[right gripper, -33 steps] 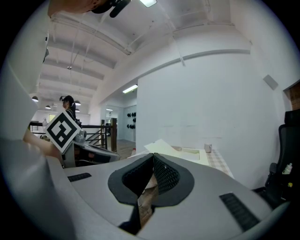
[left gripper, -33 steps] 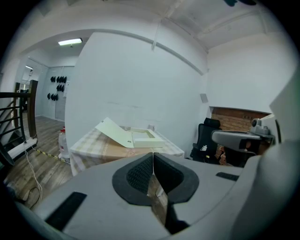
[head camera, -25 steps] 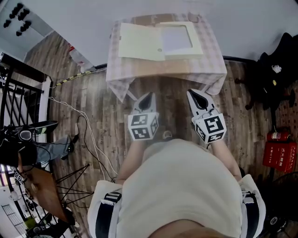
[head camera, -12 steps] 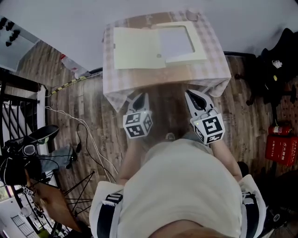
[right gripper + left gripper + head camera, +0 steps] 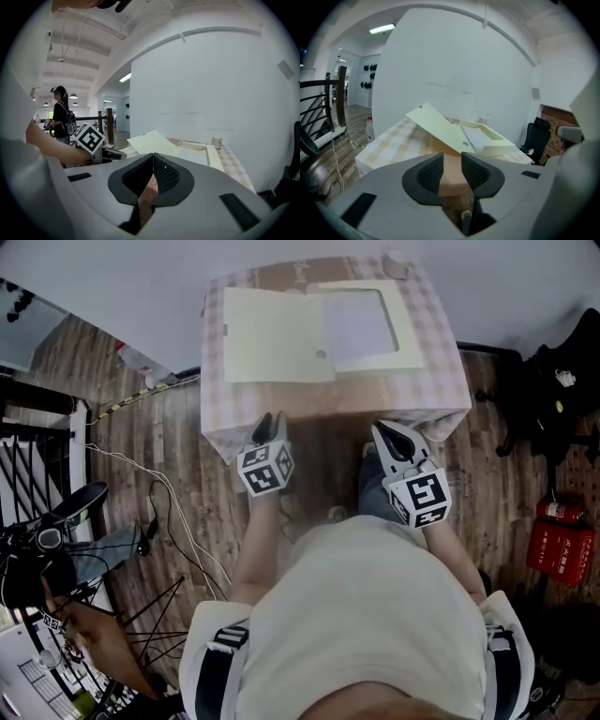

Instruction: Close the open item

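Cream box (image 5: pixel 361 320) lies open, lid (image 5: pixel 277 334) flung toward the left edge of the table (image 5: pixel 375 395), untouched; your left gripper (image 5: pixel 272 423) has just parted its jaws, empty, and your right gripper (image 5: pixel 384 432) is closed, empty.

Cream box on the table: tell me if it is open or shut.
Open. The lid is swung out to the left of the box, and its inside shows.

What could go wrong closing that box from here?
1. The left gripper, jaws just opened with nothing between them, faces the wide thin lid: a one-corner pinch may bend it or drag the box.
2. The loose tablecloth hangs by that gripper and could snag.
3. A sliding box could knock the cup at the far corner.
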